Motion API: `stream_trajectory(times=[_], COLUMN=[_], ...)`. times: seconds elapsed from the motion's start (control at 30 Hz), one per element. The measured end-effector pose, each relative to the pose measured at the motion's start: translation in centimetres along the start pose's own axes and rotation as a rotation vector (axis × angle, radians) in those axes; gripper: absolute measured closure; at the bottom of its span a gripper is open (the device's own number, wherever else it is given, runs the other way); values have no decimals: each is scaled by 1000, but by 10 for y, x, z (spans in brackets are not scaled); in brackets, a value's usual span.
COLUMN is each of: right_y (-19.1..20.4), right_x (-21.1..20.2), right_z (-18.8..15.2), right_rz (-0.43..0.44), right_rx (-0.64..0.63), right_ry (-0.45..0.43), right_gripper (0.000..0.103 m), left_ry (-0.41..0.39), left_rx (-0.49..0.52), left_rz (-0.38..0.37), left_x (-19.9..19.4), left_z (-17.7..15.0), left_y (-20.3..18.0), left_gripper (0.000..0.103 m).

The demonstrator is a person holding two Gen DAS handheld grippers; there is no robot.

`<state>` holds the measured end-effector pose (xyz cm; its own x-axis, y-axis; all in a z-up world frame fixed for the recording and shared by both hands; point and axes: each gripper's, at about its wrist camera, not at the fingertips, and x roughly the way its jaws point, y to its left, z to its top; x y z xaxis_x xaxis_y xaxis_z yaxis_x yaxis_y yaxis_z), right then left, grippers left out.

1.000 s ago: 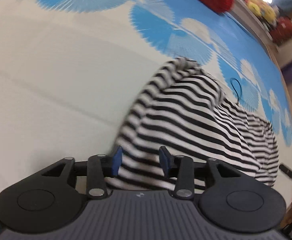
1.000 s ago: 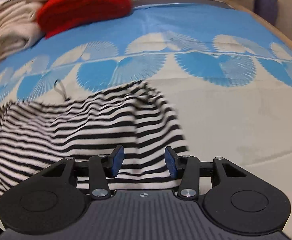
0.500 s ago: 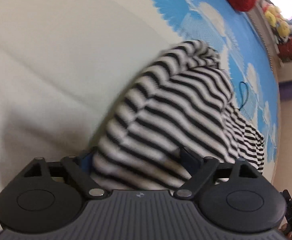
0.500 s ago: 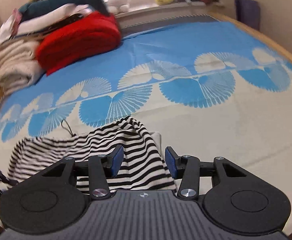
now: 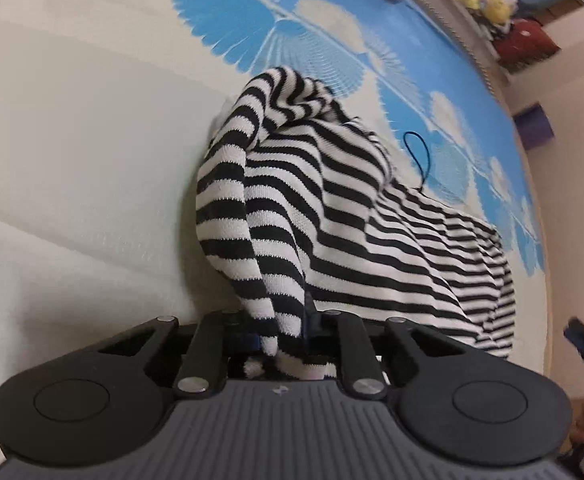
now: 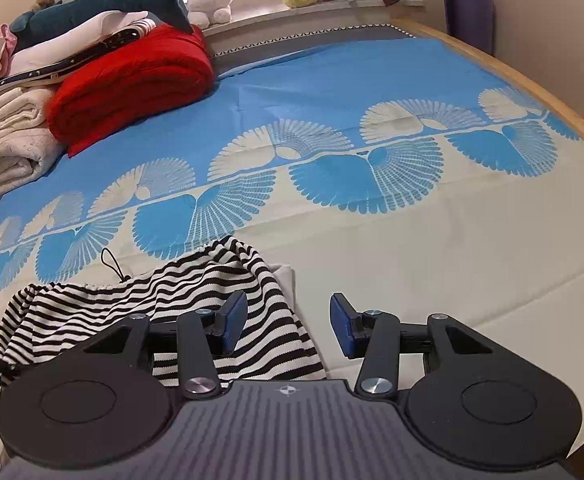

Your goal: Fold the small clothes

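Left gripper (image 5: 279,340) clamped on a bunched edge of the striped garment (image 5: 332,216), fingers drawn narrow with the knit pinched between them and a ridge of cloth rising away from the grasp; right gripper (image 6: 287,326) hanging above the near right edge of the same garment (image 6: 195,300), fingers wide apart and holding nothing, the left pad over the stripes, the right pad over bare bedsheet (image 6: 432,272). Garment lying rumpled on the cream part of the sheet, near the front of the bed, a thin black cord loop (image 6: 111,264) poking out at its far edge; folded red blanket (image 6: 131,80) and a stack of linens well apart at the far left. Judged as the start of a fold: one side gathered, the other not yet taken. To do it well: bring the open right fingers down onto the free hem, taking a single corner rather than a wad; match the height of both grasps; pull gently apart to flatten the wrinkled middle before carrying the edge over; keep the cord loop tucked inside the fold to avoid snagging; lay the cloth down slowly, since soft knit of this kind likely slumps and drags the layer beneath.
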<state>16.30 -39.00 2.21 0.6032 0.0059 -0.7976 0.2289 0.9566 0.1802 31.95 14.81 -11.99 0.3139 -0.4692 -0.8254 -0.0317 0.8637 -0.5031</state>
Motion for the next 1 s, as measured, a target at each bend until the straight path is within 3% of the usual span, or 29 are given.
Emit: stream_trajectory(times=[0.1,0.2,0.37,0.47,0.57,0.7,0.87,1.0], right_y=[6,12,15,20,23,24,22,22], right_x=[3,4,12,13,13,11,9,10], right_z=[1,4,6,4,1,1,-1,-2], right_rz=[10,12,12,19,25,32,44,44], right_rx=[10,21,44,36,26,14,4,-26], right_ry=[-4,-19,-9,-10,-4,-6,-2,9], right_gripper=[55,55,55,55,55,55,55,55], left_ry=[-45,-60,-99,-98,-60,-64,-7,44], left_rx=[59,40,49,-2,-43,-140,-250,-257], left_rz=[-2,-6,61,99,99,95,62,39], left_x=[-18,-33,-58,-69,-70,-82,-77,-58], left_z=[0,1,1,2,7,3,-6,-8], left_y=[-2,5,12,24,39,71,112,120], left_gripper=[91,91,91,91,77,40,33,33])
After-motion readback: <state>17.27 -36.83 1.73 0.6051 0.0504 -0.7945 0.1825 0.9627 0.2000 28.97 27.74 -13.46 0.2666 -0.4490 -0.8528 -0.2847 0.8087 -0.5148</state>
